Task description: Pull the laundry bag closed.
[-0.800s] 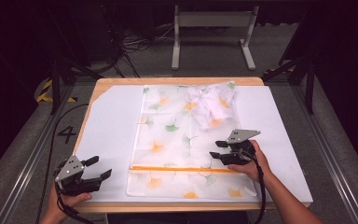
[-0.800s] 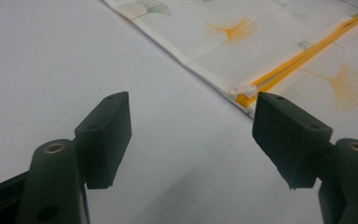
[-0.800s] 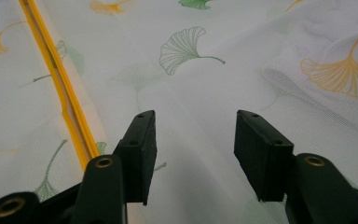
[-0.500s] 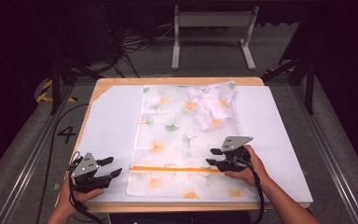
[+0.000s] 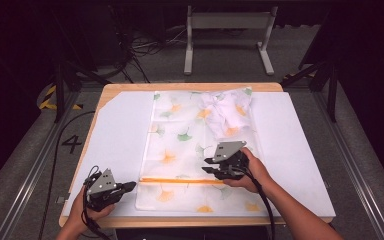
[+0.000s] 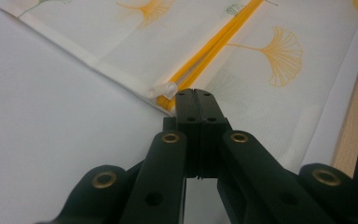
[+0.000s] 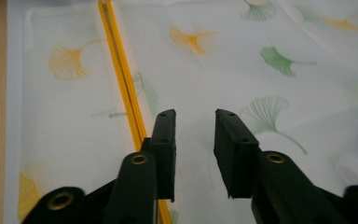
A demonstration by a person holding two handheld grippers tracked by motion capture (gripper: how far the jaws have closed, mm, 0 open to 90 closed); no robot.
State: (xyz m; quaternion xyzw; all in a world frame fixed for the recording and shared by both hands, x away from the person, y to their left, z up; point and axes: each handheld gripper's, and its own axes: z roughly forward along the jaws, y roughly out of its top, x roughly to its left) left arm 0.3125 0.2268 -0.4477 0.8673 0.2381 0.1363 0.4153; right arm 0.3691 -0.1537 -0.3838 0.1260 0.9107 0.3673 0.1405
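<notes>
Left gripper (image 5: 130, 187) sits low at the table's near-left corner, jaws pressed together with nothing visibly pinched, tips just beside the left end of the yellow zipper (image 6: 214, 46). Small white tab (image 6: 163, 88) at that zipper end lies right ahead of the closed tips; whether they touch it is unclear. Right gripper (image 5: 207, 166) hovers over the middle of the mesh bag (image 5: 180, 135), jaws spread apart, empty, with the zipper running along the outside of one jaw in the right gripper view. Bag is white, printed with orange and green ginkgo leaves, lying flat on a white sheet (image 5: 120, 135) that covers the wooden table (image 5: 190, 87). A bunched white cloth (image 5: 227, 112) shows at the bag's far right part. Hands hold both grippers from the near edge. A metal stand (image 5: 227, 35) sits on the floor beyond the table.
</notes>
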